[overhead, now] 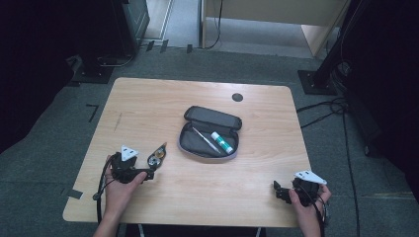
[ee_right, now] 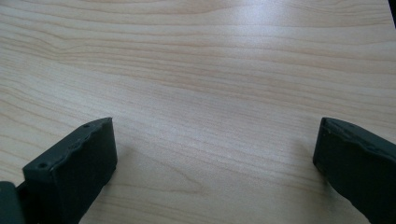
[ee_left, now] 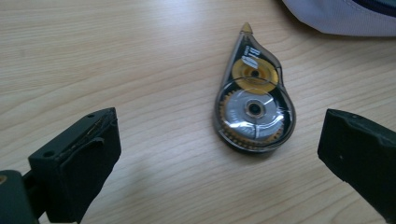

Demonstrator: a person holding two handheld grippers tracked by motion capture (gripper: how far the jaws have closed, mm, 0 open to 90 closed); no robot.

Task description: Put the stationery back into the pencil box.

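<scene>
Wooden table (overhead: 148, 98), open pencil case (overhead: 210, 133) mid-table | my left gripper (ee_left: 219, 154) jaws spread, correction tape (ee_left: 254, 112) flat just ahead between them | I should advance low, close on its broad sides | right gripper (ee_right: 215, 158) spread, idle

left gripper (overhead: 149, 174) jaws wide | correction tape (ee_left: 254, 109) betw. them, untouched | pencil case (overhead: 210, 133) blocks beyond

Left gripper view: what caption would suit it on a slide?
Open left gripper poised over a teardrop-shaped correction tape dispenser lying flat on the wooden table.
</scene>
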